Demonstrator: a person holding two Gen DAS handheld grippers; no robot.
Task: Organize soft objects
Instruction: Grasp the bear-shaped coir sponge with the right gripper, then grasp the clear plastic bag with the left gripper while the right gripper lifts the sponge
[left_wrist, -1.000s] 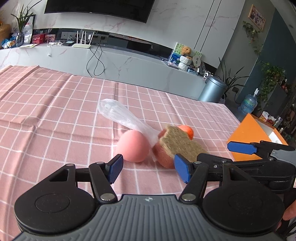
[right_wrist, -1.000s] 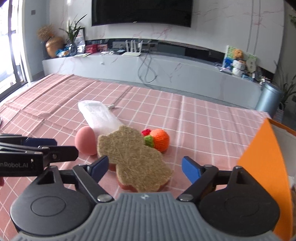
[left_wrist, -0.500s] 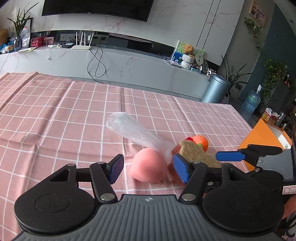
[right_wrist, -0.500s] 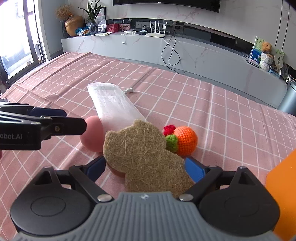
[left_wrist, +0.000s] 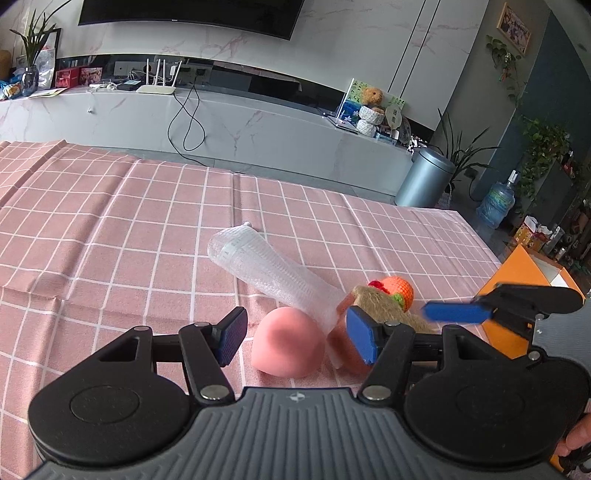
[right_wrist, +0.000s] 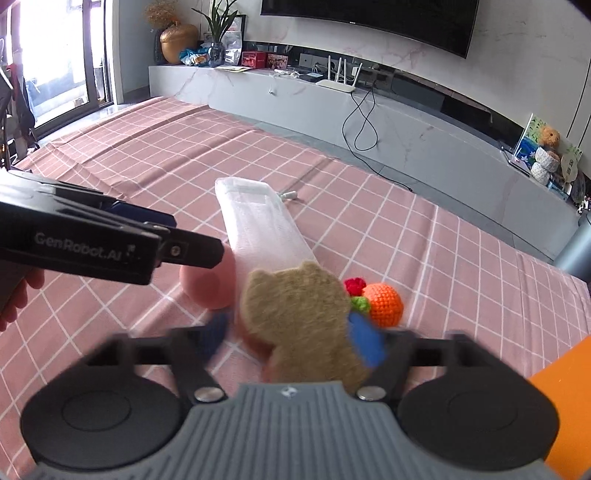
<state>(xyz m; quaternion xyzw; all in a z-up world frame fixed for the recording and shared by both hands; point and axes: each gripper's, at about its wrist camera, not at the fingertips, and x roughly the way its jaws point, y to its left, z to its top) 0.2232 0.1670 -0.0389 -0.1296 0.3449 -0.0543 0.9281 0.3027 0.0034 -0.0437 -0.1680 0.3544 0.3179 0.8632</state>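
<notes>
My left gripper hangs low over the pink checked tablecloth with its jaws apart, and the pink ball sits on the cloth right between my blue pads, not touched by either that I can see. A long clear plastic packet lies slanted behind the ball, its near end resting against the ball's right side. My right gripper has its jaws spread around the brown bear-shaped sponge; the pads there are blurred, so I cannot tell whether they are touching the sponge or only flanking it. The sponge is tilted, its bear ears pointing away from me, and it overlaps the near end of the packet. Just to the right of the sponge sits the small orange knitted toy with red and green bits on its left side. From the left wrist view the right gripper's far finger shows in front of the orange box at the table's right edge.
</notes>
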